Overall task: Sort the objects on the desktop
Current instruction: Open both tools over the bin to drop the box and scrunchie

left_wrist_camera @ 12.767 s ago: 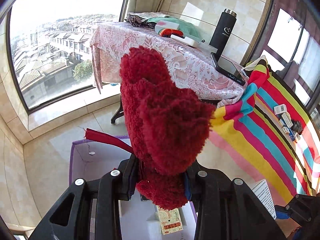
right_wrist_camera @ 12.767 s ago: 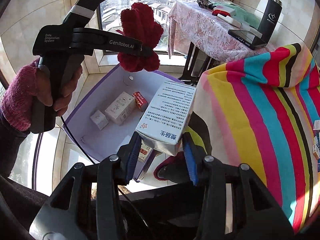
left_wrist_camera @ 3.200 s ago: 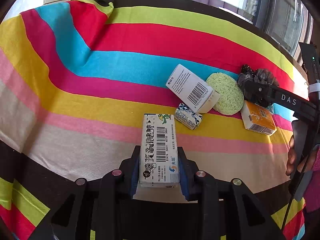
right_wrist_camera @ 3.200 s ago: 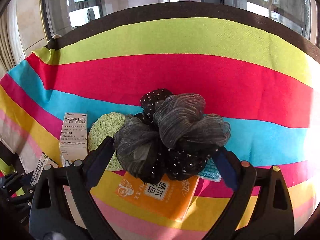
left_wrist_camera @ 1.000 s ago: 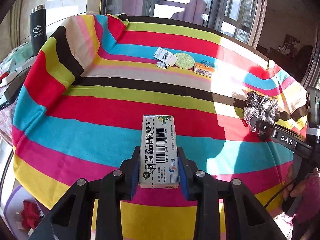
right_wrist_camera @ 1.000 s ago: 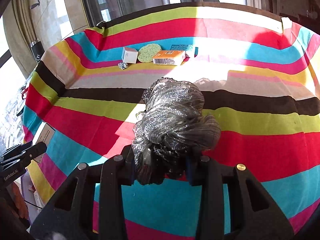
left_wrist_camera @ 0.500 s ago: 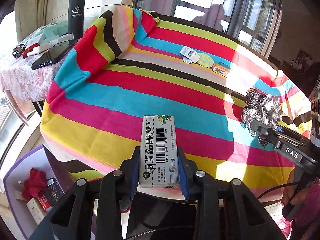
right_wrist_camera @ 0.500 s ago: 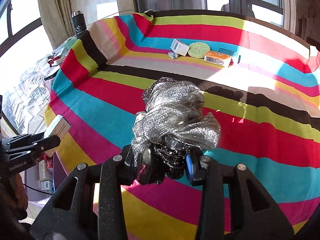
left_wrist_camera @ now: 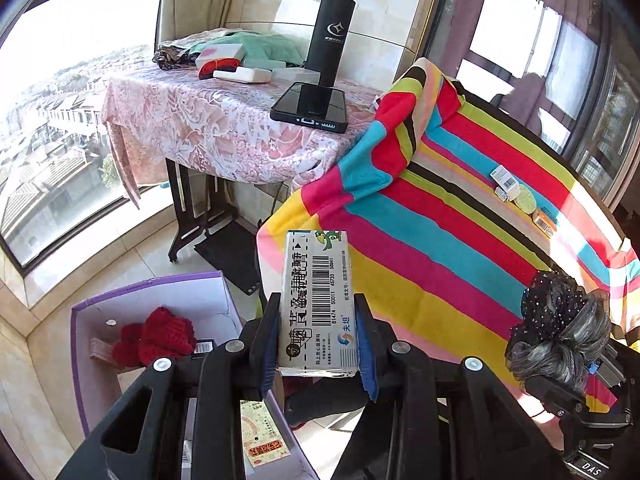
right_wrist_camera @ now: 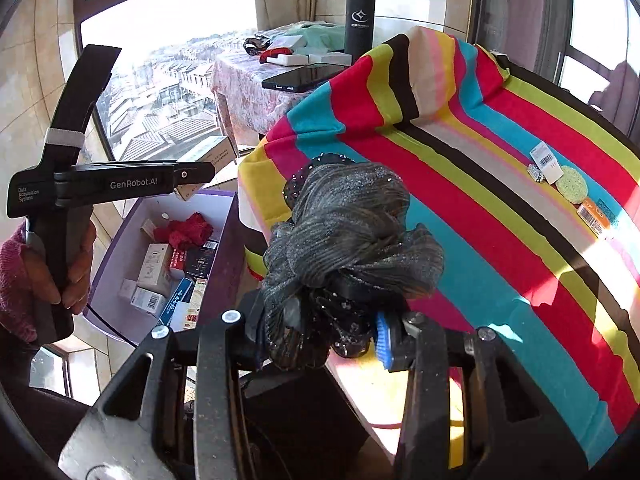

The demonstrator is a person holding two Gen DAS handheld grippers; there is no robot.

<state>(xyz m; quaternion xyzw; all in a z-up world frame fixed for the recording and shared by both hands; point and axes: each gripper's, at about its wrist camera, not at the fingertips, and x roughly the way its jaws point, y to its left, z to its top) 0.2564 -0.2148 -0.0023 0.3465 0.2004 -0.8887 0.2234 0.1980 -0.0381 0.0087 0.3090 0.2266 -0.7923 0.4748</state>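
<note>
My left gripper [left_wrist_camera: 318,344] is shut on a white medicine box [left_wrist_camera: 316,300] with a barcode, held in the air above the purple storage box [left_wrist_camera: 92,304] on the floor. My right gripper [right_wrist_camera: 320,332] is shut on a grey glittery scrunchie [right_wrist_camera: 344,236] at the near edge of the striped table. The purple box [right_wrist_camera: 120,248] holds a red knitted item [right_wrist_camera: 186,230] and several small cartons. The left gripper [right_wrist_camera: 196,178] with its box shows in the right wrist view above the purple box.
On the striped tablecloth [left_wrist_camera: 460,240] far side lie a white barcode box [left_wrist_camera: 504,176], a green round sponge [left_wrist_camera: 525,201] and an orange packet [left_wrist_camera: 544,220]. A side table [left_wrist_camera: 200,120] carries a black flask [left_wrist_camera: 332,36], a phone [left_wrist_camera: 310,108] and clothes.
Both grippers have swung away from the striped table toward the floor. The purple box with the red item is now below the left gripper. Both holds are unchanged.
</note>
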